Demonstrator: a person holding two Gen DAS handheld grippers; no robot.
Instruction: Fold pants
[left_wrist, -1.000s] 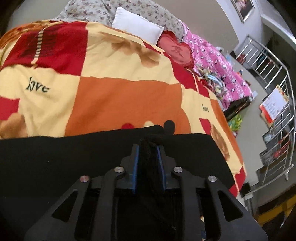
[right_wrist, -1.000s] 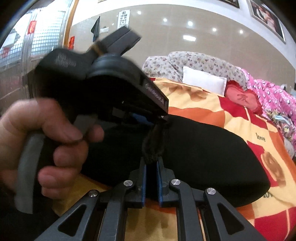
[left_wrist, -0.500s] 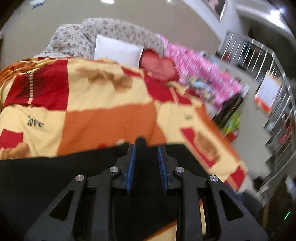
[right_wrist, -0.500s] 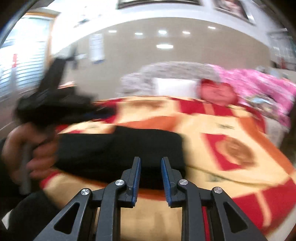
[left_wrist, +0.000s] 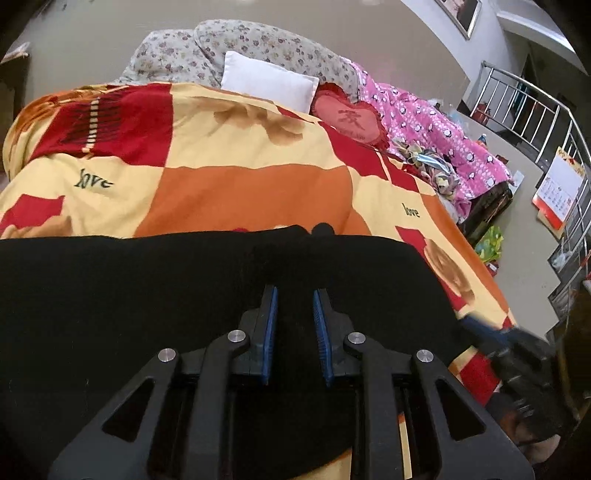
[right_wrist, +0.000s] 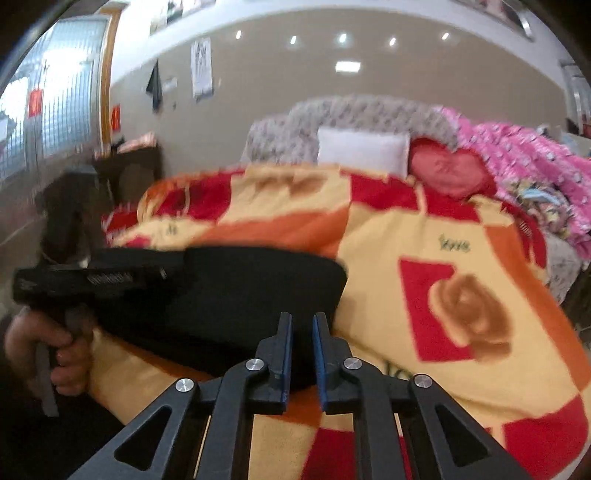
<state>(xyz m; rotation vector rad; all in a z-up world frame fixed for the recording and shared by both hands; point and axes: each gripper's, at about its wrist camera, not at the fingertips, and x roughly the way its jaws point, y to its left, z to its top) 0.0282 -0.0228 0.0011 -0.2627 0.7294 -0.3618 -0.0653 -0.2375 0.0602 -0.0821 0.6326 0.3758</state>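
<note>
The black pants (left_wrist: 147, 295) lie folded flat on the patchwork blanket (left_wrist: 240, 192); they also show in the right wrist view (right_wrist: 251, 295). My left gripper (left_wrist: 294, 295) hovers over the pants, open, nothing between its blue pads. My right gripper (right_wrist: 300, 321) is open and empty at the pants' near right edge. The left gripper's body (right_wrist: 99, 277) and the hand holding it show at the left of the right wrist view. The right gripper (left_wrist: 517, 350) appears blurred at the lower right of the left wrist view.
A white pillow (left_wrist: 269, 83), a red heart cushion (left_wrist: 349, 118) and a pink quilt (left_wrist: 436, 136) lie at the bed's far end. A metal railing (left_wrist: 535, 110) and a rack stand to the right. A dark cabinet (right_wrist: 125, 173) stands left of the bed.
Both grippers have let go of the pants and opened. The pants now lie flat on the blanket. The right gripper has swung to the right and drawn back.
</note>
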